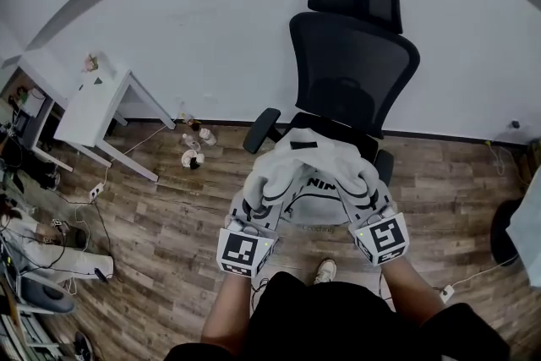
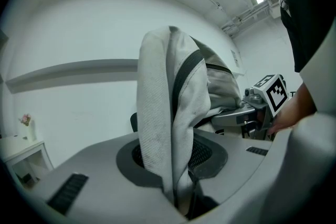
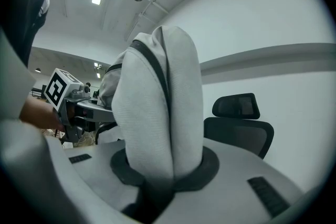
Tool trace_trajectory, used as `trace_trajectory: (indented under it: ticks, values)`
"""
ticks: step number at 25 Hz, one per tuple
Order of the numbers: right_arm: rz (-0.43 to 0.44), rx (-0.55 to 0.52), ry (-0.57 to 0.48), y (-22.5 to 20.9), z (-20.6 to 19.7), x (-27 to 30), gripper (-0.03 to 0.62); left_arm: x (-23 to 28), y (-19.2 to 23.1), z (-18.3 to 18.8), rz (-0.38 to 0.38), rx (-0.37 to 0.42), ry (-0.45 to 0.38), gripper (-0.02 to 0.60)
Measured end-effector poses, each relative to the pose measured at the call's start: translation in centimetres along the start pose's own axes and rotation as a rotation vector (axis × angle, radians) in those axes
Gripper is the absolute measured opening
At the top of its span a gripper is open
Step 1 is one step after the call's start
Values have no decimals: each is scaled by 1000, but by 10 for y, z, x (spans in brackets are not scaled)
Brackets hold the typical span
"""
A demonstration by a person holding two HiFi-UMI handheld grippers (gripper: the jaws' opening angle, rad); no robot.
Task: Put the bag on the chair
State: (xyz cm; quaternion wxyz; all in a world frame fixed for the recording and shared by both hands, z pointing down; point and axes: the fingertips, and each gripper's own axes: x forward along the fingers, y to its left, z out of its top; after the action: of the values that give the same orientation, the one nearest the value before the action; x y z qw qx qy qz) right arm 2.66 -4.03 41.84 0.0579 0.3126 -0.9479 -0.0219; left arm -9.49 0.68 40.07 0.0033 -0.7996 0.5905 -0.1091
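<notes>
Clamping the bag (image 1: 314,169), left gripper (image 1: 259,205) and right gripper (image 1: 365,192) face chair (image 1: 355,63).

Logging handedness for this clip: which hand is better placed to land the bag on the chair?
Right, probably, narrowly: left tongs and right tongs both clamp the white fabric bag, but the black mesh office chair stands slightly toward the right side.

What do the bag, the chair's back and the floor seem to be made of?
The bag looks like off-white woven cloth, matte: a fine weave grain and soft folds show. The chair's back seems to be black mesh, since its panel looks faintly see-through, but this is not certain. The floor looks like wood planks or laminate: grain and board seams show.
</notes>
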Motion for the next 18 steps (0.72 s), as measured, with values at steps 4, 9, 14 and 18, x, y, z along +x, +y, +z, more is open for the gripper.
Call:
trace_trajectory:
  ticks: [4, 9, 14, 18]
  values:
    - [7, 18, -2, -20, 3, 29, 95, 28, 22, 5, -8, 3, 12, 112]
    - [-2, 24, -4, -19, -3, 32, 95, 31, 24, -2, -16, 15, 15, 112]
    - [-26, 20, -9, -24, -8, 40, 95, 41, 31, -7, -25, 22, 4, 112]
    - [-56, 12, -15, -28, -11, 43, 95, 49, 33, -10, -58, 28, -5, 112]
